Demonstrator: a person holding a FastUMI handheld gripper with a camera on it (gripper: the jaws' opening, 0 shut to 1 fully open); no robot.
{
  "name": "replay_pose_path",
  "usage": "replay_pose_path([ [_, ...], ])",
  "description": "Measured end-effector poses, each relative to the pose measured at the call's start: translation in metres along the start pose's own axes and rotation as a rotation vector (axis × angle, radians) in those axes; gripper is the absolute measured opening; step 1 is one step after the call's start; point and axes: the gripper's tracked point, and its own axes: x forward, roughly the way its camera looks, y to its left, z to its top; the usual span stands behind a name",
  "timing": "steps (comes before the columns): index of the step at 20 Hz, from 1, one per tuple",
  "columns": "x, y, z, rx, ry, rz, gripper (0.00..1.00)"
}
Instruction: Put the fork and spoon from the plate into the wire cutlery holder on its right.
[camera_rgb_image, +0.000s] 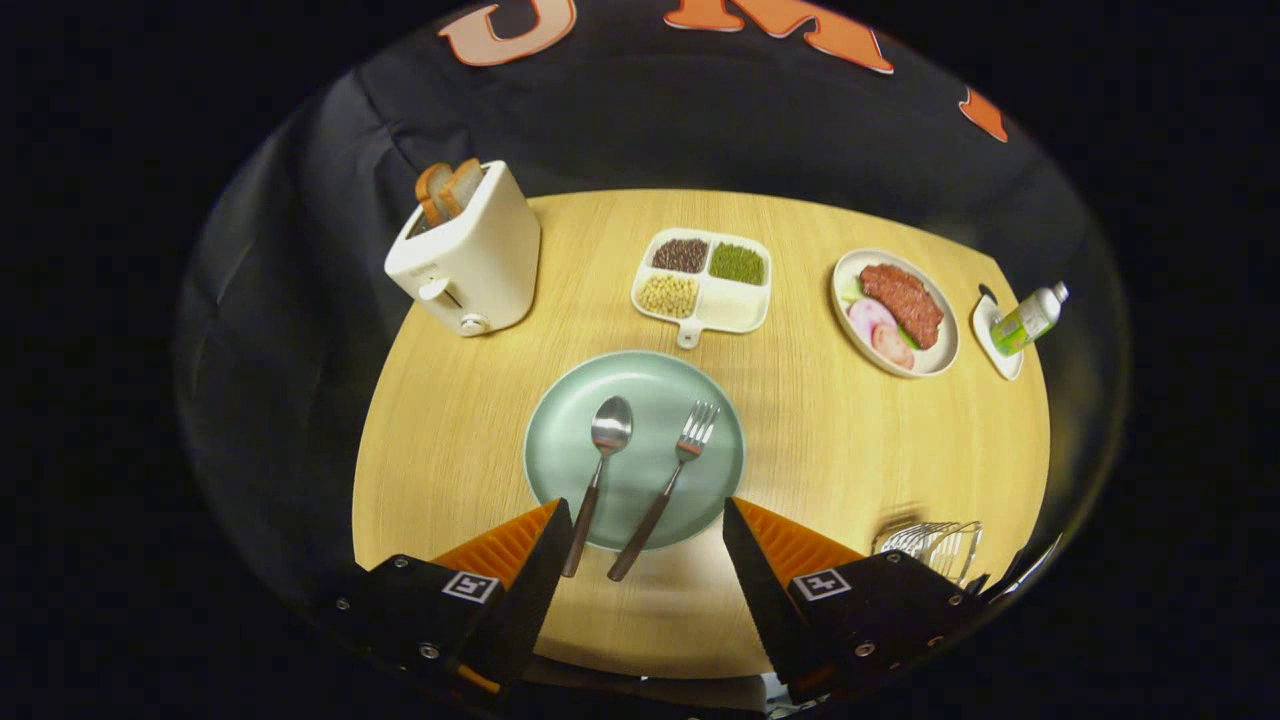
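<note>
A pale green plate (570, 420) lies on the round wooden table just ahead of my fingers. On it rest a spoon (600, 462) to the left and a fork (672, 475) to the right, both with dark handles pointing back toward me over the plate's near rim. My gripper (645, 530) is open, held above the table, with both handle ends lying between its fingertips and nothing gripped. The wire cutlery holder (935, 545) stands to the right of the plate, partly hidden behind my right finger.
At the back left stands a white toaster (470, 255) with bread in it. A divided tray of beans (705, 280) sits beyond the plate. Further right are a plate of meat slices (895, 312) and a small dish with a green bottle (1025, 320).
</note>
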Motion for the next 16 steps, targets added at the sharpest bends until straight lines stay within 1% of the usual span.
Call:
replay_pose_path([
  [1,0.011,-0.003,-0.004,0.018,0.030,-0.015,0.90],
  [2,0.021,-0.005,-0.008,0.040,0.063,-0.024,0.85],
  [5,0.053,-0.007,-0.022,0.111,0.149,-0.046,0.80],
  [6,0.062,-0.009,-0.024,0.128,0.170,-0.058,0.75],
  [9,0.084,-0.014,-0.031,0.159,0.212,-0.091,0.67],
  [13,0.103,-0.016,-0.036,0.193,0.242,-0.121,0.49],
  [14,0.107,-0.015,-0.037,0.203,0.250,-0.122,0.40],
  [15,0.109,-0.013,-0.038,0.213,0.259,-0.114,0.37],
  [16,0.112,-0.011,-0.039,0.219,0.264,-0.111,0.30],
])
